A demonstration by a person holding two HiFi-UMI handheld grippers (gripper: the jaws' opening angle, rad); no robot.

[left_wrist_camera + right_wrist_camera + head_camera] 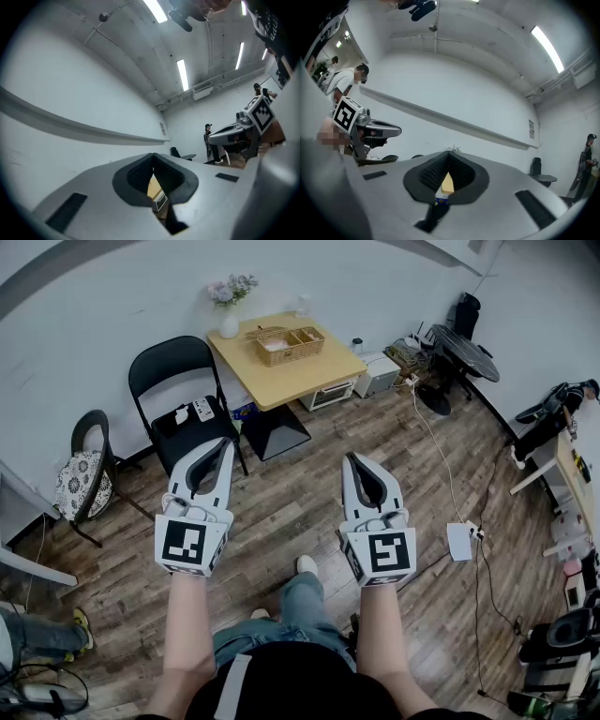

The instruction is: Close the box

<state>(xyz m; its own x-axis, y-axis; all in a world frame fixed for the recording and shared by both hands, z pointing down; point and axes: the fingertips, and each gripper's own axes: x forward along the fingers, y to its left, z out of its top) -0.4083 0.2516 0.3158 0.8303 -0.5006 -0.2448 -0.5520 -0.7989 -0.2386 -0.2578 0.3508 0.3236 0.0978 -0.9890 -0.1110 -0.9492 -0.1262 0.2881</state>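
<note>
A woven, open-topped box [284, 344] stands on a small yellow table [309, 376] by the far wall, well beyond both grippers. My left gripper [228, 443] and my right gripper [351, 457] are held side by side in the air over the wooden floor, pointing toward the table. Both are shut with nothing between their fingers. In the left gripper view the left gripper [152, 154] has its jaws together, with a sliver of the table showing through the gap behind the tips. In the right gripper view the right gripper [449, 152] stands the same way.
A black chair [184, 399] with small items on its seat stands left of the table, a second chair [86, 470] farther left. A white vase of flowers [229, 310] sits on the table's corner. Cables, a white appliance [379, 374] and an office chair [450, 357] lie to the right.
</note>
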